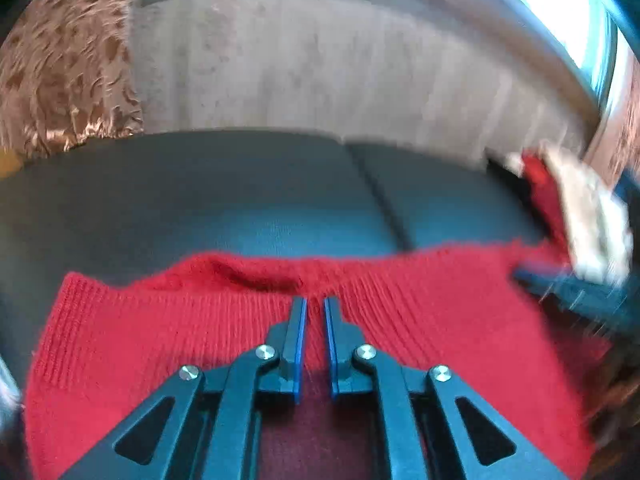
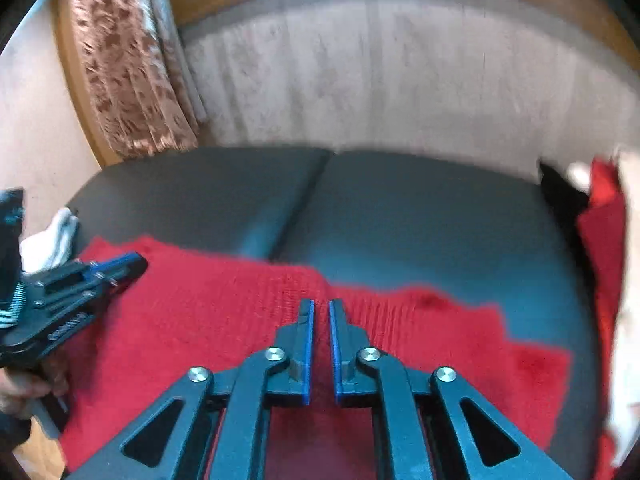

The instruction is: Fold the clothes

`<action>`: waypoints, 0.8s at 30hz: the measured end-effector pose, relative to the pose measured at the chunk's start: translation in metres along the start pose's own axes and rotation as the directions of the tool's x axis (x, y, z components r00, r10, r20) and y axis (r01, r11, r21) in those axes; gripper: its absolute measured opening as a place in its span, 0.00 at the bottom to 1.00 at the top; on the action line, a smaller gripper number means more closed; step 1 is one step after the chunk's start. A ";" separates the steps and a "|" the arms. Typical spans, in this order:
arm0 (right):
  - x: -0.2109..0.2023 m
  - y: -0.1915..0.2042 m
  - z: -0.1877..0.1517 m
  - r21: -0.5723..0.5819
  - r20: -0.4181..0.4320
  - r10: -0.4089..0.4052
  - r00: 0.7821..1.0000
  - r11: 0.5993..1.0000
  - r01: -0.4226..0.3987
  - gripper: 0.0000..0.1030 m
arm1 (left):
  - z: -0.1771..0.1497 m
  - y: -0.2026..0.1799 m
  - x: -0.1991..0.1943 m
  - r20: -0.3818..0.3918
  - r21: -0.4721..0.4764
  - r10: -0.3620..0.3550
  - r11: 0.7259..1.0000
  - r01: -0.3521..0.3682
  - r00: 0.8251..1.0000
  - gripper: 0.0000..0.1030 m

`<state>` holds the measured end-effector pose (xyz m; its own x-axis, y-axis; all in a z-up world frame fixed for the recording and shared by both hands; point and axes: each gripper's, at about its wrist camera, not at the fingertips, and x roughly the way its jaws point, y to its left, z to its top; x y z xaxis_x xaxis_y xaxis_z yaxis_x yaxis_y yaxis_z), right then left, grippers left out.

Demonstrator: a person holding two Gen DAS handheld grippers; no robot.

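I'm looking down both grippers at once, and each is pinching the red knit sweater [image 1: 160, 340] near its far ribbed edge. The left gripper [image 1: 315, 300] is showing its fingers [image 1: 298, 344] drawn narrow, red knit sitting in the slim gap between them. The right gripper [image 2: 321, 302] is doing the same, fingers [image 2: 307, 352] nearly together on the fabric. From the right wrist I'm seeing the left gripper lying low over the sweater's left side. The sweater is lying spread on the dark padded surface [image 2: 420, 216], a seam running through it. Off to the right, a blurred pile of red and pale clothes [image 1: 576, 208] is sitting. Beyond, a patterned curtain [image 2: 120, 80] is hanging beside a pale wall [image 2: 380, 80].
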<state>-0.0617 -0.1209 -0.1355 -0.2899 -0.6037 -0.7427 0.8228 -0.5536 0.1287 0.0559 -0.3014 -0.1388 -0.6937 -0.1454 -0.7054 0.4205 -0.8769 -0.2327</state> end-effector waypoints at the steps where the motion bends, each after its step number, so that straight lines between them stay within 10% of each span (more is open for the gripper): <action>1: 0.001 -0.003 -0.008 0.015 0.035 0.020 0.999 1.000 -0.021 0.15 | -0.001 0.002 0.000 0.001 -0.011 -0.009 1.000 0.009 1.000 0.09; 11: -0.007 -0.025 -0.024 0.112 0.088 0.142 0.986 0.982 -0.152 0.26 | -0.010 0.064 -0.072 0.076 -0.173 -0.066 0.982 0.078 0.995 0.30; 16: -0.015 -0.025 -0.032 0.106 0.108 0.235 0.966 0.963 -0.247 0.73 | -0.025 0.129 -0.105 0.018 -0.229 -0.006 0.973 0.010 1.000 0.49; 24: -0.013 -0.001 -0.030 -0.004 0.054 0.194 0.979 0.981 -0.194 0.92 | -0.029 0.165 -0.067 -0.091 -0.281 -0.101 0.957 0.072 0.991 0.57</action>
<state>-0.0444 -0.0954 -0.1456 -0.1503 -0.7297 -0.6671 0.8656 -0.4231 0.2678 0.1894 -0.4232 -0.1493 -0.6764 -0.0137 -0.7364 0.5171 -0.7208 -0.4616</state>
